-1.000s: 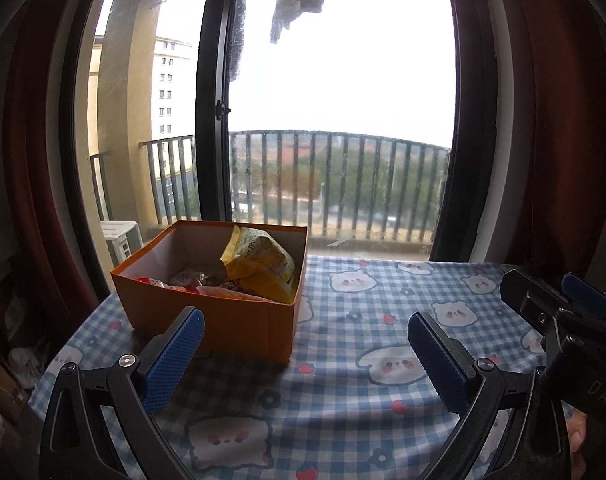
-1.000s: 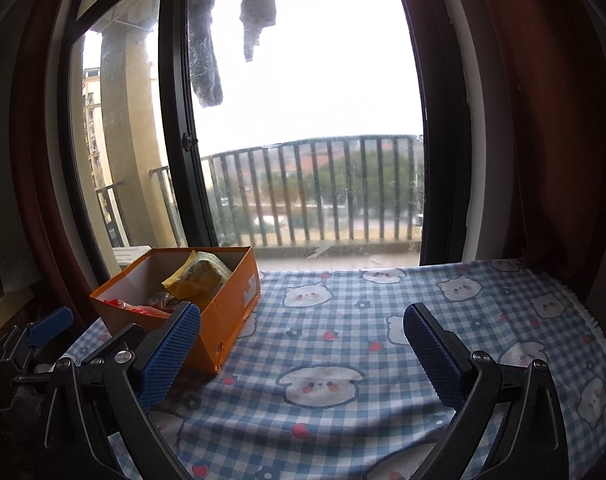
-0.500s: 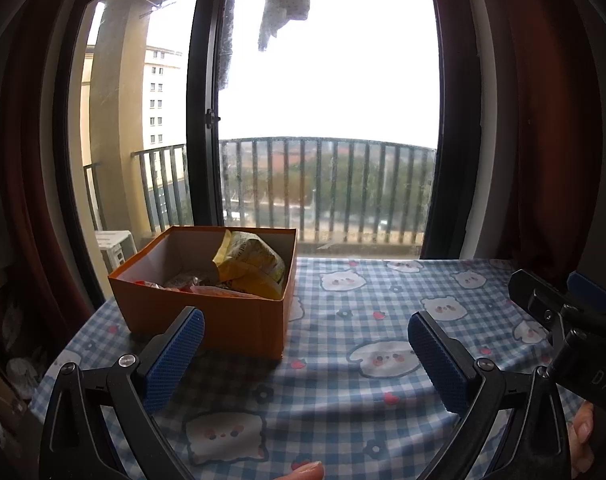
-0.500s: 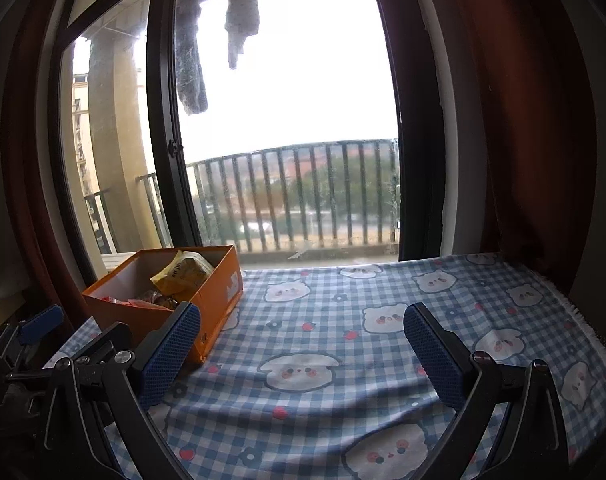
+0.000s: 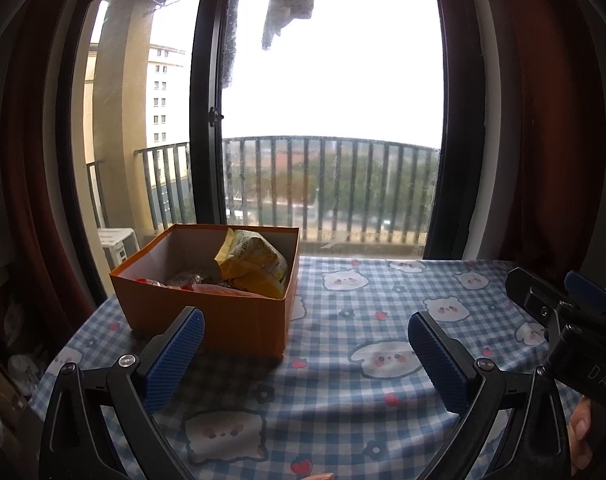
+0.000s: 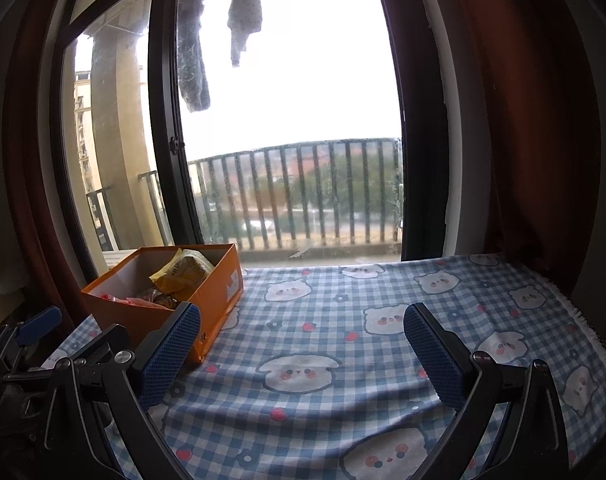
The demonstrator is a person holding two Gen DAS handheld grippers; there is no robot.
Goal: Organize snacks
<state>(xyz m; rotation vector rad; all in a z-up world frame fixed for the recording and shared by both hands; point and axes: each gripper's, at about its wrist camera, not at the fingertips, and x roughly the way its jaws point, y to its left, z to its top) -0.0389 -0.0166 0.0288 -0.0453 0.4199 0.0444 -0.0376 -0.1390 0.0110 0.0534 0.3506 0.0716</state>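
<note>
An orange cardboard box (image 5: pixel 239 320) stands on the left of the table, also in the right wrist view (image 6: pixel 219 288). It holds a yellow snack bag (image 5: pixel 255 268) leaning on its right wall and several red-wrapped snacks (image 5: pixel 183 286). My left gripper (image 5: pixel 303 360) is open and empty, just in front of the box. My right gripper (image 6: pixel 301 356) is open and empty over the cloth, right of the box. The right gripper also shows at the right edge of the left wrist view (image 5: pixel 563 304).
A blue checked tablecloth with bear prints (image 6: pixel 343 300) covers the table. A window with a balcony railing (image 5: pixel 327 188) lies behind it. Dark red curtains (image 6: pixel 535 120) hang at both sides. Clutter sits on the floor at the left (image 5: pixel 7 360).
Both grippers have drawn back and up a little from the table. The box looks slightly farther away. Both stay open and empty.
</note>
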